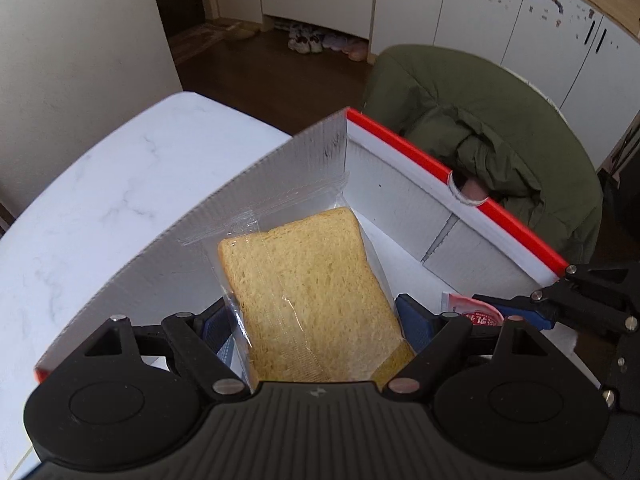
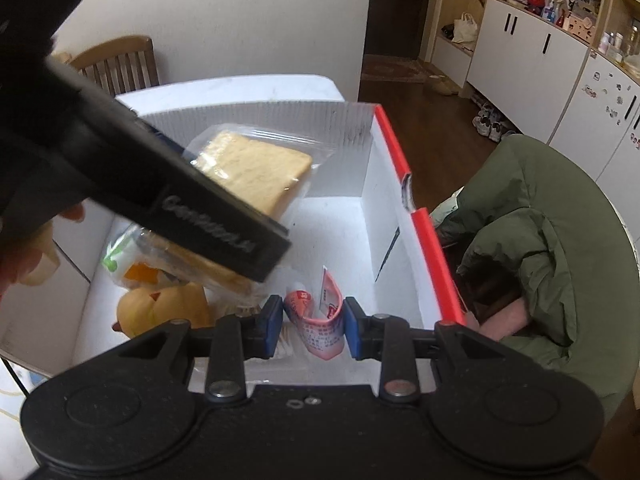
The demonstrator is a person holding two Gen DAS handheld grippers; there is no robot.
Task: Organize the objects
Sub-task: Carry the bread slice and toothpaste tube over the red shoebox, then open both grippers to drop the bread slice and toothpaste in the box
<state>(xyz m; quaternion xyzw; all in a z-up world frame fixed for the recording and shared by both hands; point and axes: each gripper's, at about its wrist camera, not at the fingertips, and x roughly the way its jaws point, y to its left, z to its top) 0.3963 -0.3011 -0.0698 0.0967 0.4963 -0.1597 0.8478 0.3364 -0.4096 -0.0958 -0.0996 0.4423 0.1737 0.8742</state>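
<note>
My left gripper (image 1: 316, 328) is shut on a bagged bread slice (image 1: 308, 292) and holds it over the open white box with a red rim (image 1: 404, 148). The bread also shows in the right wrist view (image 2: 256, 168), partly hidden by the left gripper's body. My right gripper (image 2: 311, 326) is shut on a pink sachet (image 2: 320, 320), squeezed into a curve, low inside the box (image 2: 424, 236). The sachet and the right gripper's fingers (image 1: 516, 308) show at the right in the left wrist view.
Inside the box lie a yellow rubber duck (image 2: 160, 308), another wrapped bread packet (image 2: 200, 264) and a green-orange packet (image 2: 124, 260). The box sits on a white marble table (image 1: 100, 200). A chair draped with a green jacket (image 1: 500, 152) stands beyond it.
</note>
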